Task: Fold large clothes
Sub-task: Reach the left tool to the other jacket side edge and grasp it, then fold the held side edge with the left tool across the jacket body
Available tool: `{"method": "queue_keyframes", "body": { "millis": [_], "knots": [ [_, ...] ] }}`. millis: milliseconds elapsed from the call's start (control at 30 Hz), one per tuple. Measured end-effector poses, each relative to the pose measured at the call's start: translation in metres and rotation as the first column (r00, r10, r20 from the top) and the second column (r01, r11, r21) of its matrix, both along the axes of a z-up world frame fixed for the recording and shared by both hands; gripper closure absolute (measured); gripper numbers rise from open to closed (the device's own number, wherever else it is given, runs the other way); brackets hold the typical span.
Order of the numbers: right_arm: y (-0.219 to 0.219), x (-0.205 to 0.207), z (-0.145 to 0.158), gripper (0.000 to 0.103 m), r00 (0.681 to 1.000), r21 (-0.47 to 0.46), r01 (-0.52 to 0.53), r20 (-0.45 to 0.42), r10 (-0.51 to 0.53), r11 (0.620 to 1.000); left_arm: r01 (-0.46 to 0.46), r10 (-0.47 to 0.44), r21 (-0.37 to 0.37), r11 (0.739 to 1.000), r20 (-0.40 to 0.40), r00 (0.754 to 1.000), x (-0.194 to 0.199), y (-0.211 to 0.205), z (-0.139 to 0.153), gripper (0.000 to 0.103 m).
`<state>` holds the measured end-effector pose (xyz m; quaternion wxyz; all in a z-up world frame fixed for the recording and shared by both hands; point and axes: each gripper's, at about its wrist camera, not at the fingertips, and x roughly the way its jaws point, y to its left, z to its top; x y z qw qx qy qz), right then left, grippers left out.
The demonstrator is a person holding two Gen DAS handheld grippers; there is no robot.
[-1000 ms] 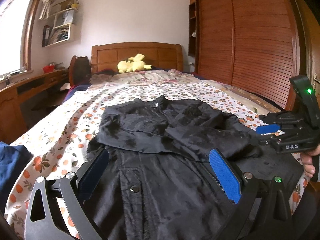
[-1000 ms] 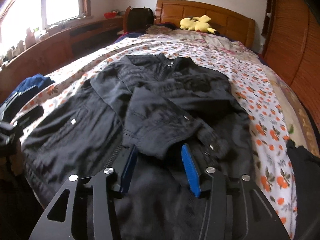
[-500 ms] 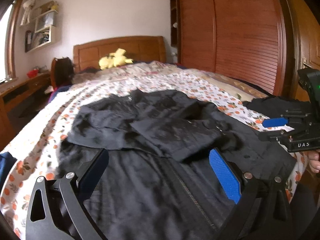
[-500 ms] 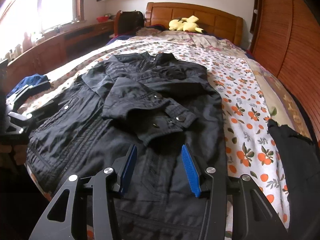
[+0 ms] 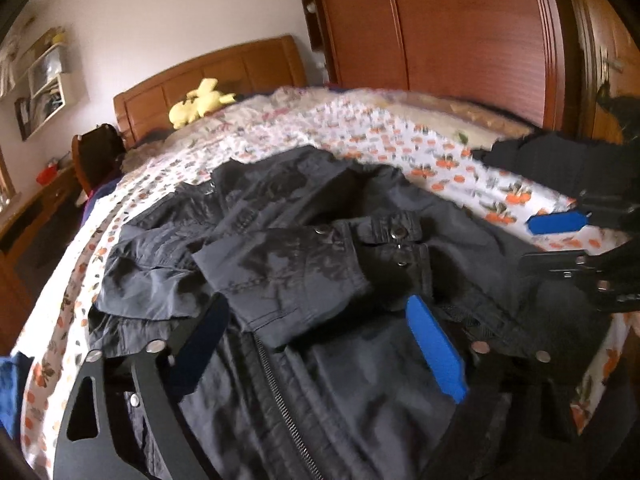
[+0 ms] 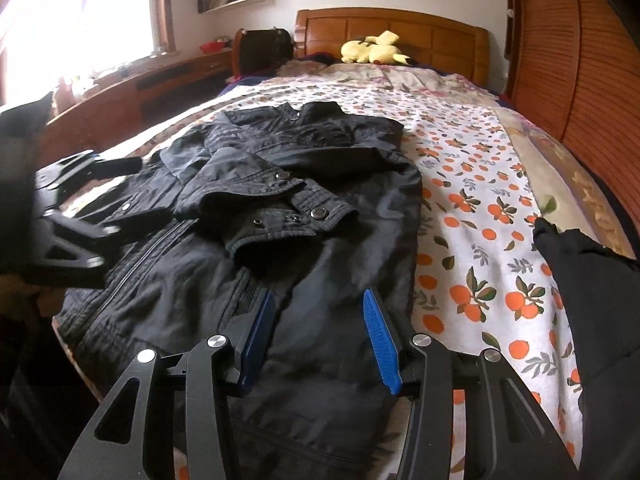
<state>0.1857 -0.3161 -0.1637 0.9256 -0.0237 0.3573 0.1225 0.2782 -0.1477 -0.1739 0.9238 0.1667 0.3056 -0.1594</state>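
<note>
A black jacket (image 5: 320,264) lies front up on the bed, both sleeves folded across its chest, cuffs (image 6: 304,216) with snap buttons on top. My left gripper (image 5: 316,320) is open and empty, low over the jacket's lower front by the zipper. My right gripper (image 6: 316,320) is open and empty, just above the jacket's lower right part. The right gripper also shows at the right edge of the left wrist view (image 5: 568,240); the left gripper shows at the left of the right wrist view (image 6: 76,216).
The bed has a white sheet (image 6: 480,208) with an orange print. Another black garment (image 6: 592,288) lies at the bed's right edge. A yellow plush toy (image 6: 372,50) sits by the wooden headboard. A wooden wardrobe (image 5: 460,32) stands on the right, a desk (image 6: 152,80) on the left.
Both grippers have drawn back toward the jacket's hem and lowered. The left gripper has swung and tilted to the right. The jacket has not moved.
</note>
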Motion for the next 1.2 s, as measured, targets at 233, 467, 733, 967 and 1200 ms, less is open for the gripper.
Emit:
{"method": "queue_keyframes", "body": {
  "millis": [233,467,733,967,1200],
  "knots": [
    [-0.009,-0.008,-0.001,0.058,0.999,0.042,-0.048,0.022,0.048,0.998,-0.022,0.032,0.135,0.991,-0.073,0.997,0.028,-0.025,-0.021,0.044],
    [-0.013,-0.012,0.002,0.058,0.998,0.044,-0.061,0.028,0.060,0.997,-0.090,0.099,0.105,0.990,-0.089,0.991,0.043,-0.006,-0.009,0.091],
    [-0.005,0.000,-0.001,0.058,0.999,0.051,-0.043,0.009,0.042,0.998,-0.229,0.229,-0.009,0.973,0.035,0.973,0.026,0.060,0.033,0.091],
    [0.002,0.013,-0.006,0.058,0.999,0.063,-0.033,-0.022,0.034,0.997,-0.398,0.393,-0.146,0.906,-0.063,0.917,0.016,0.134,0.012,0.091],
    [0.004,0.043,-0.006,0.058,0.998,0.077,-0.039,-0.052,0.043,0.996,-0.415,0.395,-0.141,0.899,-0.148,0.907,-0.004,0.148,-0.005,0.085]
  ]
}}
